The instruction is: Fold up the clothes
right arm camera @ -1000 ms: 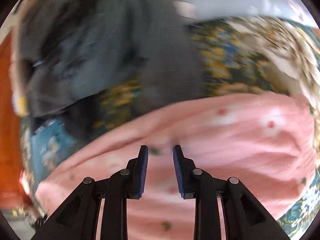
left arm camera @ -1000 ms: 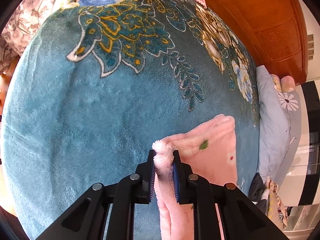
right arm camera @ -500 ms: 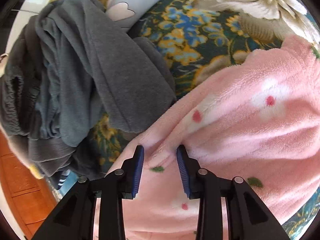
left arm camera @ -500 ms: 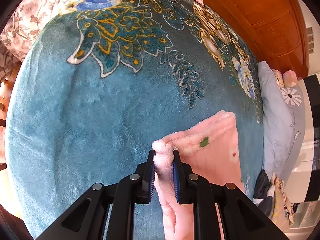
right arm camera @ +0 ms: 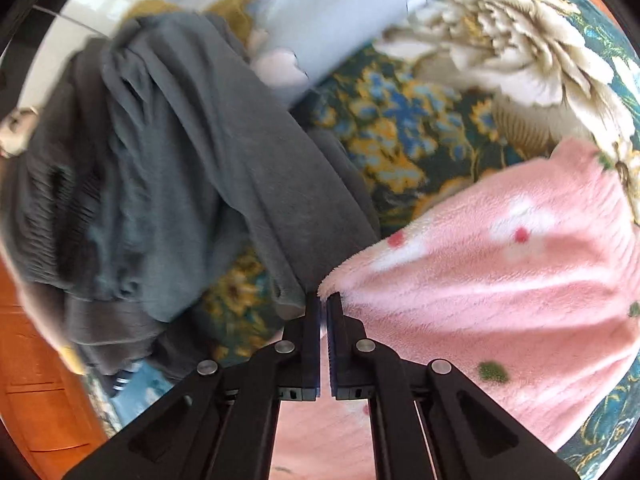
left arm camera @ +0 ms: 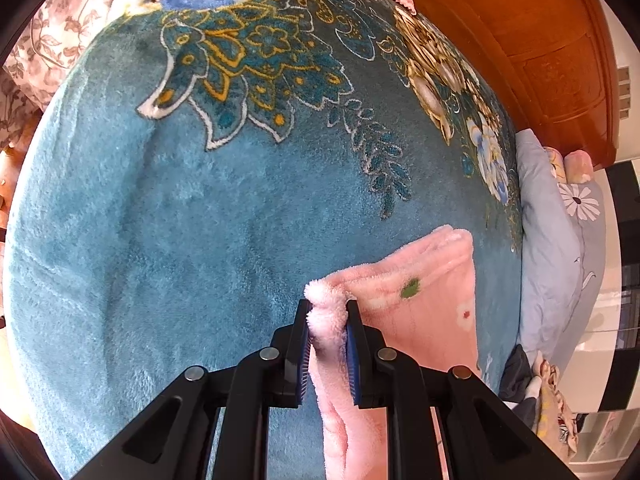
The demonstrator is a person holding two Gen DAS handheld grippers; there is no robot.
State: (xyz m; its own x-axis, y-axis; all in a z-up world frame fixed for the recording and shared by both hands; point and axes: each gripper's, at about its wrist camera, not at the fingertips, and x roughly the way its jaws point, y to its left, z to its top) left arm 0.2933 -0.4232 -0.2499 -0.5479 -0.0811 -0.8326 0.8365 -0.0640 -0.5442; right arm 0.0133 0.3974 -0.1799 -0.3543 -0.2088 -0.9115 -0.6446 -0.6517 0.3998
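Note:
A fluffy pink garment (left arm camera: 424, 300) with small flower prints lies on a teal floral blanket (left arm camera: 180, 220). My left gripper (left arm camera: 327, 320) is shut on a corner of the pink garment, with fabric bunched between its pads. In the right wrist view the pink garment (right arm camera: 500, 272) spreads to the right. My right gripper (right arm camera: 323, 308) is closed at the garment's left edge corner, its pads almost touching. A thin bit of pink fabric seems pinched between them.
A pile of grey clothes (right arm camera: 160, 180) lies left of the right gripper. A pale blue pillow (left arm camera: 552, 248) sits at the blanket's right edge, before a wooden headboard (left arm camera: 540, 40). A floral pillow (left arm camera: 48, 40) lies at the far left.
The right gripper was open over the pink garment and has shut at its left edge. The left gripper keeps its hold and has barely moved.

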